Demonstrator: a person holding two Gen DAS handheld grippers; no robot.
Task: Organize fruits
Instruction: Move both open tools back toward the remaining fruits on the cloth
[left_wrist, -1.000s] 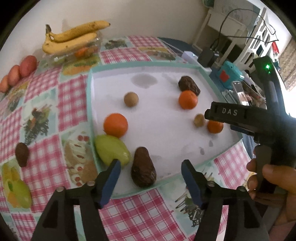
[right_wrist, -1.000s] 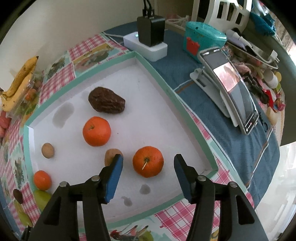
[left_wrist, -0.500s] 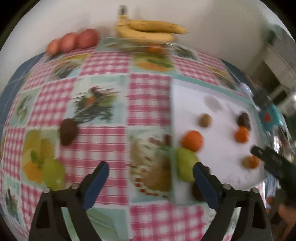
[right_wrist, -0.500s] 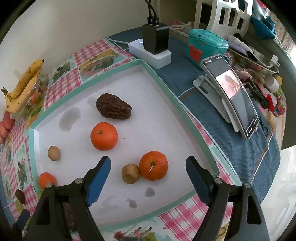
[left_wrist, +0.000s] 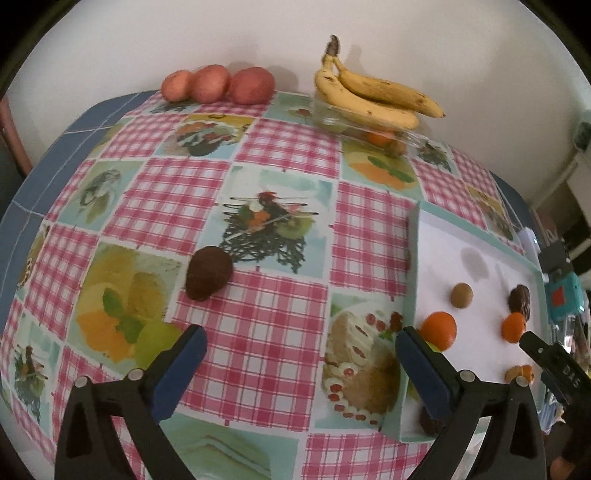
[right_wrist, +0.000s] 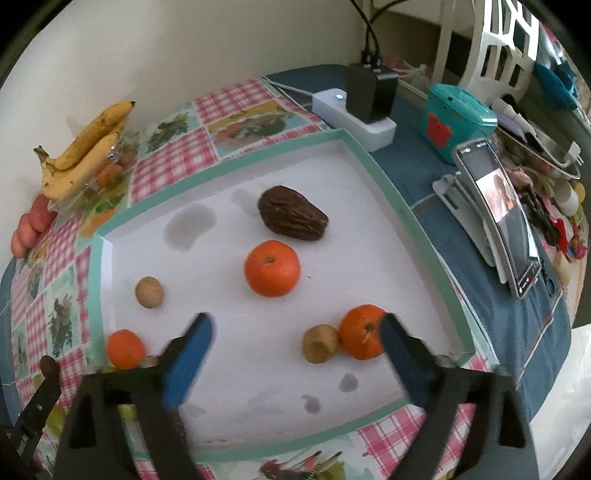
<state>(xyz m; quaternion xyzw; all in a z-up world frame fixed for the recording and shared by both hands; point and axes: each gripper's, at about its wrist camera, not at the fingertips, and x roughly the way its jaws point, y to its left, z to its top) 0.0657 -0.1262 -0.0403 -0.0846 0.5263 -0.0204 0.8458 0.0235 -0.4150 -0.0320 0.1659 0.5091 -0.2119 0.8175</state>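
Two hand-held grippers hang over the table with nothing between their jaws: the left hand-held gripper (left_wrist: 299, 349) has just been opening and now stands wide apart above the checked tablecloth (left_wrist: 258, 325), and the right hand-held gripper (right_wrist: 297, 332) has likewise just been opening wide above the white tray (right_wrist: 406, 206). Inside the tray, nearest the right hand-held gripper, a small brown fruit (right_wrist: 320, 343) touches an orange (right_wrist: 362, 331); further in lie a second orange (right_wrist: 272, 268), a small round brown fruit (right_wrist: 149, 291) and a third orange (right_wrist: 125, 349) toward the tray's left wall, and a dark wrinkled avocado (right_wrist: 292, 218) beyond them. Left of the tray, a dark brown fruit (left_wrist: 208, 272) rests on the cloth. Beyond the tray, by the wall, are bananas (left_wrist: 373, 96) and three reddish fruits (left_wrist: 218, 84).
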